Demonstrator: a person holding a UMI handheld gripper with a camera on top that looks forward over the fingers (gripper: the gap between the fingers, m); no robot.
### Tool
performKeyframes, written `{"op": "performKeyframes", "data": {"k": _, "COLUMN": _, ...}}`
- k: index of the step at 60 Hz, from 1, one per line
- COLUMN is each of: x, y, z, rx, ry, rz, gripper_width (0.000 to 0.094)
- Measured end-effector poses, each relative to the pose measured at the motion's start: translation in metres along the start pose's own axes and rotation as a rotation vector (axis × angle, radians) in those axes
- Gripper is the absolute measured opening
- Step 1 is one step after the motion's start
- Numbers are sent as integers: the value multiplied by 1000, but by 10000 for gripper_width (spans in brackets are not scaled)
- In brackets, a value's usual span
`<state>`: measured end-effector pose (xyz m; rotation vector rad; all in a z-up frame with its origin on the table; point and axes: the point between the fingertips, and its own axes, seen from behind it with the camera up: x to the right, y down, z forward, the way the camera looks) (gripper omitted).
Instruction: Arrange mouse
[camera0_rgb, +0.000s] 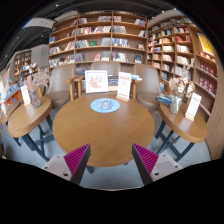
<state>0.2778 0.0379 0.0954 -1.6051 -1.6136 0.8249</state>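
Observation:
My gripper (111, 160) is open, its two magenta-padded fingers (77, 158) spread wide with nothing between them. Beyond the fingers stands a round wooden table (100, 128). On its far part lies a round light-blue mat (105, 104). I cannot make out a mouse on the table from this distance.
Upright sign cards (97, 81) stand at the table's far edge. Smaller round tables stand to the left (28, 115) and right (188, 122) with cards and dried flowers. Chairs (147, 85) ring the tables. Bookshelves (110, 40) line the back walls. Grey floor lies under the fingers.

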Motion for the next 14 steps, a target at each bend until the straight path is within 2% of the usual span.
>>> {"op": "performKeyframes", "data": {"k": 7, "x": 5, "y": -4, "z": -7, "rx": 26, "ry": 24, "rz": -23, "gripper_width": 851}}
{"op": "performKeyframes", "data": {"k": 14, "x": -8, "y": 0, "z": -12, "rx": 23, "ry": -21, "rz": 0, "gripper_width": 847}}
